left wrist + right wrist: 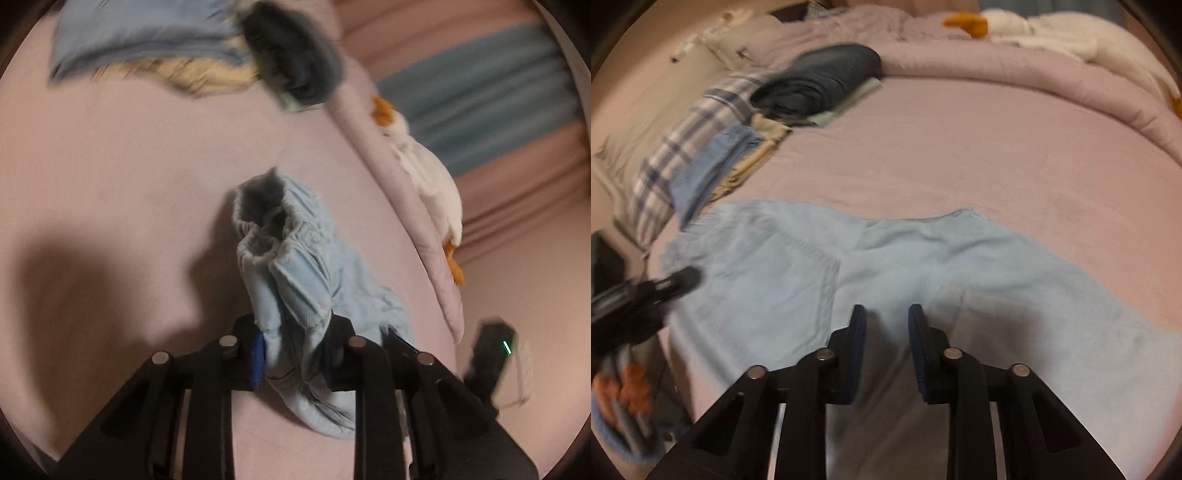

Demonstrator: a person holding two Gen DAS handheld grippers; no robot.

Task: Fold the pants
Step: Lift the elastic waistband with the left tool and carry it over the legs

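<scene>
Lying spread across the pink bed [960, 147]: light-blue pants [923, 258], soft, light, limp. Clenching a bunched waistband fold: left tool [295, 354]. Hovering released, jaws apart, over the seat: right tool [886, 347]. Gripping best at hems or waistband edges, likely.

Bed [960, 147]: covered by a pink sheet.
Dark folded garment [820, 81]: at the bed's far left, atop a pale green piece [849, 101].
Plaid cloth [683, 147]: left of the dark garment, along the bed's left edge.
Blue folded cloth [709, 170]: beside the plaid cloth, over a yellowish piece [764, 136].
Rolled pink duvet [997, 62]: along the bed's far side.
White plush duck [424, 173]: orange beak and feet, lying against the duvet.
</scene>
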